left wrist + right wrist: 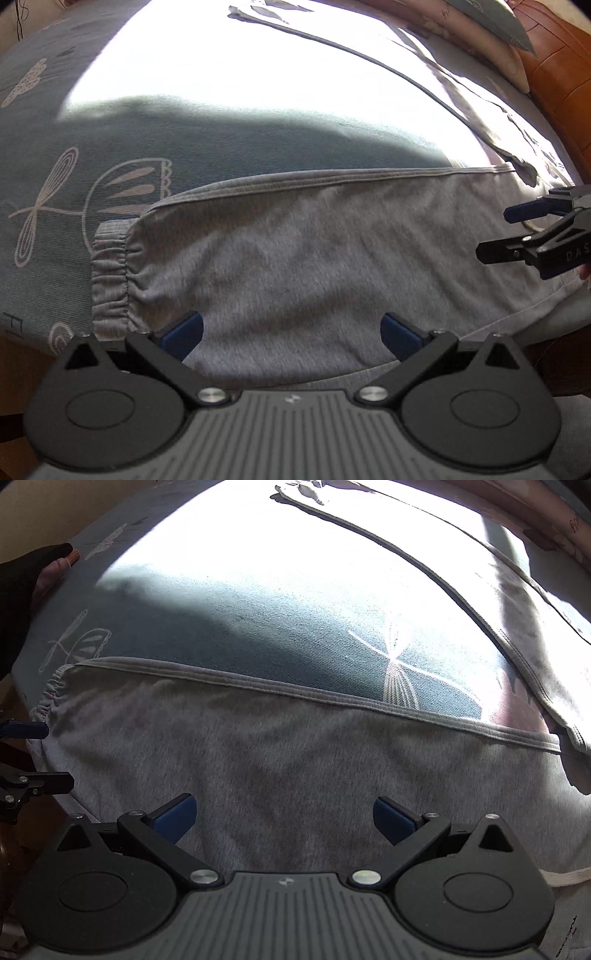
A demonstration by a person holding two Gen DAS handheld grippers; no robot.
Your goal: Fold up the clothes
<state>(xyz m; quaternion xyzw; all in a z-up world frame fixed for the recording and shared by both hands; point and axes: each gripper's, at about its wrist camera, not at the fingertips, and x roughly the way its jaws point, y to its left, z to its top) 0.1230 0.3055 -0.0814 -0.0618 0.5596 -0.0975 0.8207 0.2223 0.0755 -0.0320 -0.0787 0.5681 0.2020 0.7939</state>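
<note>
Grey sweatpants [295, 258] lie flat on a bed, one leg running left to right near the front edge, its elastic cuff [110, 280] at the left. In the right wrist view the same leg [295, 768] fills the lower half, cuff [51, 686] at far left. The other leg [517, 635] stretches away at the right in bright sun. My left gripper [291, 332] is open just above the leg near the cuff. My right gripper [284, 818] is open above the leg further right; it also shows at the right edge of the left wrist view [495, 234].
The bed has a blue-grey sheet [74, 166] with pale flower drawings. Pillows [480, 33] and a wooden headboard [554, 74] are at the far right. A gloved hand [33, 579] shows at the left. The bed's front edge is just under both grippers.
</note>
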